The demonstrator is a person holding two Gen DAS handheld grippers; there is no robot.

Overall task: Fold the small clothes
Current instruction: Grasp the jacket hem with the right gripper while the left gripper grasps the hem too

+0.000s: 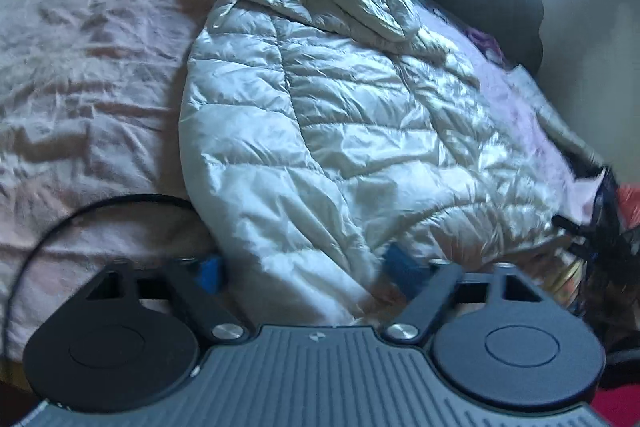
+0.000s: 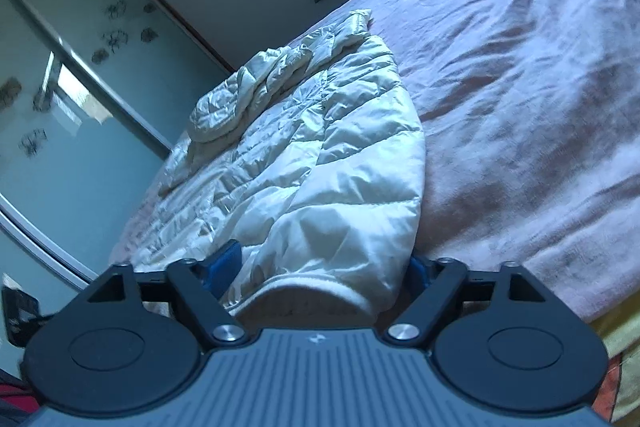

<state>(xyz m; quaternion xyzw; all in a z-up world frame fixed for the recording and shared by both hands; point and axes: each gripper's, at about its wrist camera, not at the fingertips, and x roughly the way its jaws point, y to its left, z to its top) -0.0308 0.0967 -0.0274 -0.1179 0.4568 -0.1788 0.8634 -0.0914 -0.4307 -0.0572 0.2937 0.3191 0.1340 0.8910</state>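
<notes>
Both blue fingertips of each gripper were half hidden by fabric, so we could not tell whether the left gripper (image 1: 304, 273) or the right gripper (image 2: 324, 269) pressed the white puffy jacket (image 1: 340, 131) lying on the pink bed cover (image 1: 88, 67), its hem between their partly parted jaws.

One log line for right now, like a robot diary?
item: white puffer jacket flat on pink bedspread | left hand-held gripper: around jacket's near edge | right hand-held gripper: around its cuff | fold: not started
</notes>
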